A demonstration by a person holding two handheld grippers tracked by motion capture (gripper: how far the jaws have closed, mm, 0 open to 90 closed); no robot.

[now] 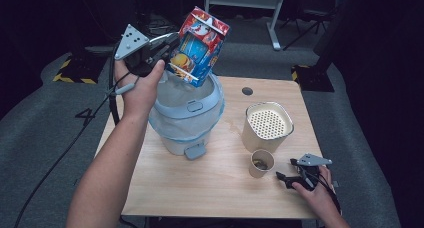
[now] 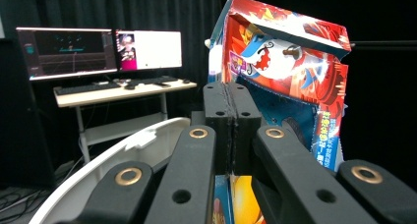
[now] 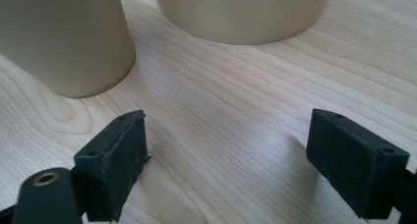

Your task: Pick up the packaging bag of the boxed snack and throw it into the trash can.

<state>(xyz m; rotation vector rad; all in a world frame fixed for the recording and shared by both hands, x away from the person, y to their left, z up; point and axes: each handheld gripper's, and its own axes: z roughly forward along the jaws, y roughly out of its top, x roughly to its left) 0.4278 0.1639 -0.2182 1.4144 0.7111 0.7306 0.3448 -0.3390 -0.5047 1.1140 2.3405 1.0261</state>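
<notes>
We've got the carton (image 1: pixel 200 45) pinched by its thin edge in the left gripper (image 1: pixel 167 45); prob. light, crushable. Right gripper (image 3: pixel 226 160) gapes empty.

Wood table (image 1: pixel 200 188), w/ bin (image 1: pixel 186 119), perforated container (image 1: pixel 267 125), paper cup (image 1: pixel 261 163), right claw (image 1: pixel 286 179)

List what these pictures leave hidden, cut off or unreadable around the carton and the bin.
- Inside of the bin: high view, masked by the carton above it and the pale liner.
- Carton's small print: both views, too small and blurred.
- Carton's lower end: left gripper view, cut off by the bottom edge behind the left hand-held gripper.
- Paper cup contents: high view, too small.
</notes>
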